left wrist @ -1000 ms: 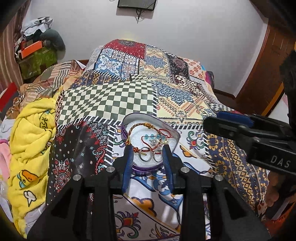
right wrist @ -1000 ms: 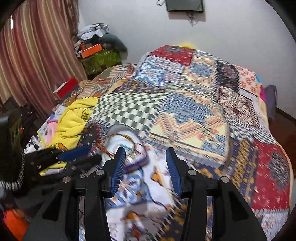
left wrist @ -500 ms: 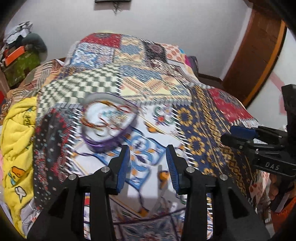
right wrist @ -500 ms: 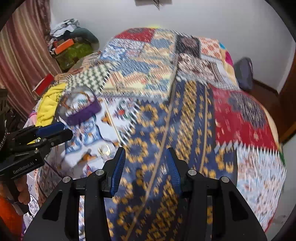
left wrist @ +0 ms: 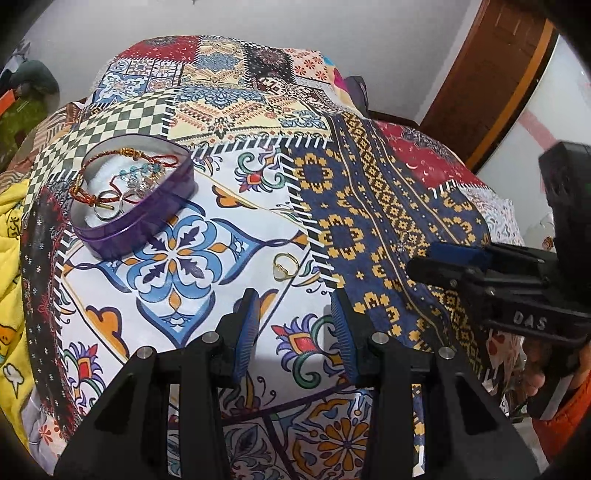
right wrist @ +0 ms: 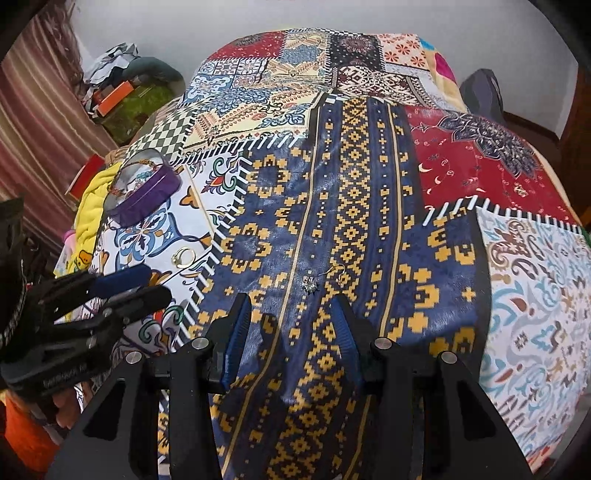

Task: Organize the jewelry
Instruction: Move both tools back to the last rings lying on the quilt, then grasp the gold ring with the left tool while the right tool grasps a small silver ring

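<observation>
While both spread empty: left hand-held gripper [left wrist: 295, 325] | right hand-held gripper [right wrist: 290, 325] | earring [right wrist: 309, 283] small, detail unclear

A patchwork bedspread [left wrist: 229, 92] covers the bed, its panels checked, floral, navy with gold motifs, and red. A yellow blanket [left wrist: 9, 229] with cartoon prints lies bunched at the bed's left edge. Beyond it hangs a striped curtain [right wrist: 33, 122], with an orange box [right wrist: 116, 96] on a green one [right wrist: 129, 114] among piled clutter. A wooden door frame [left wrist: 495, 70] stands at the right against the white wall [left wrist: 369, 33].
</observation>
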The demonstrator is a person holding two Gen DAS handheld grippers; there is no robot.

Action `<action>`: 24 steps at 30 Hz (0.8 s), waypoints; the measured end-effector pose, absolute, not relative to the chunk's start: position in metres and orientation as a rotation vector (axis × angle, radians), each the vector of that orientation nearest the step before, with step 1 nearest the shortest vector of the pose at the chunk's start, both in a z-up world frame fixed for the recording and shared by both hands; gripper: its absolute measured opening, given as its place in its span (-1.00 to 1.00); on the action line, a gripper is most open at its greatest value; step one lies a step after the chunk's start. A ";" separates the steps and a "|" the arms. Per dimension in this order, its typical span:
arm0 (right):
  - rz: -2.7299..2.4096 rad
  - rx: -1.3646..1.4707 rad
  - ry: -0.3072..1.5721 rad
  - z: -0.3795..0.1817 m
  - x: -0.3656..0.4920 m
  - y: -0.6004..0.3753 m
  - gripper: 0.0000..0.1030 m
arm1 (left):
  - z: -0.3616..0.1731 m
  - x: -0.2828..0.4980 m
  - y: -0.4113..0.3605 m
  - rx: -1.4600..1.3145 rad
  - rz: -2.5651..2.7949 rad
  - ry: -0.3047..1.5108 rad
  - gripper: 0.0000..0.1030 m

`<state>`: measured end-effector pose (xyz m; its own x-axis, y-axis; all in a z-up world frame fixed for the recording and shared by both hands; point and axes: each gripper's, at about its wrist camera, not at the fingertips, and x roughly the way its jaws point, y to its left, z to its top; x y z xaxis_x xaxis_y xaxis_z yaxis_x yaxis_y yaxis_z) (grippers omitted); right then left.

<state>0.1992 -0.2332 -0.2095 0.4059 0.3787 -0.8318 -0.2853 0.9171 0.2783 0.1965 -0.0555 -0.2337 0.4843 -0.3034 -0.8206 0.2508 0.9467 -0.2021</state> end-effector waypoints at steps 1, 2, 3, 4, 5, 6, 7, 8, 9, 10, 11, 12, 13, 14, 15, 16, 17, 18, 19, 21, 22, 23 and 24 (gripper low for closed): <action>0.419 0.094 1.076 -0.211 0.201 -0.233 -0.29 | -0.235 0.197 -0.056 -0.054 -0.336 1.011 -0.23; 0.419 0.091 1.076 -0.213 0.203 -0.231 -0.32 | -0.236 0.197 -0.055 -0.053 -0.335 1.012 -0.23; 0.417 0.088 1.075 -0.214 0.204 -0.231 -0.34 | -0.237 0.198 -0.054 -0.053 -0.334 1.015 -0.23; 0.408 0.082 1.072 -0.217 0.205 -0.229 -0.38 | -0.238 0.199 -0.054 -0.057 -0.334 1.019 -0.23; 0.403 0.074 1.071 -0.218 0.204 -0.228 -0.44 | -0.240 0.200 -0.053 -0.062 -0.335 1.022 -0.23; 0.393 0.061 1.069 -0.221 0.204 -0.227 -0.49 | -0.241 0.200 -0.052 -0.068 -0.337 1.021 -0.23; 0.379 0.046 1.060 -0.223 0.203 -0.226 -0.55 | -0.241 0.201 -0.051 -0.073 -0.339 1.020 -0.23; 0.374 0.043 1.055 -0.224 0.203 -0.225 -0.59 | -0.241 0.201 -0.052 -0.077 -0.341 1.020 -0.23; 0.372 0.042 1.051 -0.224 0.204 -0.225 -0.60 | -0.242 0.202 -0.051 -0.082 -0.342 1.019 -0.23; 0.371 0.039 1.048 -0.224 0.204 -0.225 -0.63 | -0.242 0.203 -0.051 -0.085 -0.343 1.020 -0.23; 0.370 0.035 1.045 -0.225 0.205 -0.225 -0.67 | -0.243 0.204 -0.051 -0.090 -0.346 1.020 -0.23; 0.370 0.030 1.041 -0.225 0.205 -0.224 -0.69 | -0.243 0.204 -0.052 -0.092 -0.347 1.021 -0.23; 0.373 0.021 1.037 -0.225 0.205 -0.224 -0.70 | -0.243 0.205 -0.053 -0.092 -0.350 1.021 -0.23; 0.374 0.012 1.033 -0.225 0.205 -0.223 -0.72 | -0.243 0.206 -0.054 -0.091 -0.351 1.022 -0.23; 0.376 0.008 1.030 -0.225 0.205 -0.221 -0.76 | -0.243 0.207 -0.055 -0.088 -0.354 1.021 -0.23; 0.380 0.004 1.028 -0.226 0.204 -0.221 -0.79 | -0.244 0.207 -0.056 -0.084 -0.356 1.020 -0.23; 0.383 0.006 1.027 -0.225 0.203 -0.222 -0.81 | -0.244 0.208 -0.057 -0.082 -0.355 1.019 -0.23; 0.385 0.009 1.027 -0.225 0.203 -0.222 -0.81 | -0.245 0.209 -0.058 -0.080 -0.354 1.018 -0.23; 0.387 0.013 1.028 -0.225 0.203 -0.223 -0.82 | -0.245 0.209 -0.060 -0.073 -0.352 1.014 -0.23; 0.394 0.027 1.032 -0.225 0.206 -0.222 -0.82 | -0.246 0.210 -0.061 -0.065 -0.346 1.008 -0.24; 0.401 0.040 1.034 -0.225 0.205 -0.223 -0.82 | -0.246 0.211 -0.062 -0.065 -0.341 1.007 -0.24; 0.407 0.048 1.035 -0.225 0.205 -0.223 -0.82 | -0.246 0.211 -0.062 -0.067 -0.337 1.006 -0.24; 0.415 0.056 1.037 -0.224 0.205 -0.224 -0.82 | -0.247 0.213 -0.063 -0.070 -0.334 1.005 -0.24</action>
<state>0.2046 -0.2238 -0.2240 0.4385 0.3602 -0.8234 -0.3078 0.9209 0.2389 0.2125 -0.0628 -0.2465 0.4896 -0.3066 -0.8163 0.2427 0.9471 -0.2102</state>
